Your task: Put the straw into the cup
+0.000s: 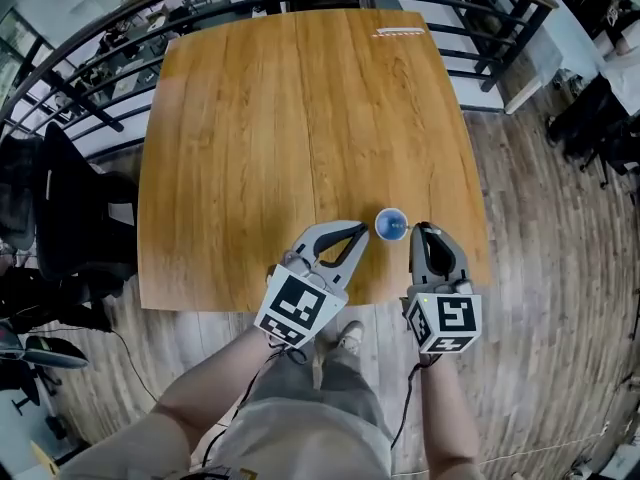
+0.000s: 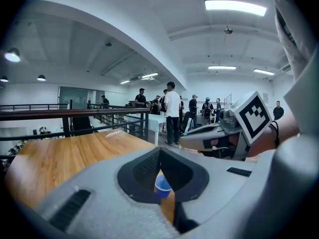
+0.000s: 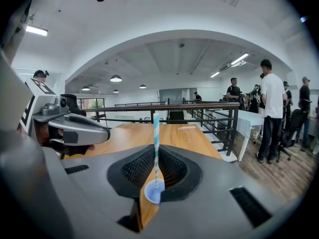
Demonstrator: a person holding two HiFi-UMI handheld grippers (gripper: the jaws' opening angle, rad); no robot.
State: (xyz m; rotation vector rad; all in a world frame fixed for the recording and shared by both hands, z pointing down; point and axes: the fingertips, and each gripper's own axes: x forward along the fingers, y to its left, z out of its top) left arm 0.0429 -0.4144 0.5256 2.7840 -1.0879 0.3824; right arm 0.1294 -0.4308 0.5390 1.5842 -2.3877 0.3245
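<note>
On the table (image 1: 250,118), straw (image 3: 156,133) upright in cup (image 1: 391,224), seemingly pinched in right claw (image 1: 424,230); left claw (image 1: 360,230) beside, closed, empty.

straw (image 3: 156,133) in cup (image 1: 391,225) | cup on table (image 1: 300,118), near edge | between left claw (image 1: 360,230) and right claw (image 1: 425,231)

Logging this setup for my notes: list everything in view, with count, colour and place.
table: one, light wood, centre
cup: one, blue, near table edge, by both gripper tips
straw: one, blue-and-white striped, upright, lower end in the cup
pale striped stick: one, far table edge
railing: one, black, beyond the table
chair: one, black, left of the table
people: several, standing far off
left gripper: one, grey, jaws together, empty
right gripper: one, grey, jaws closed on the straw
</note>
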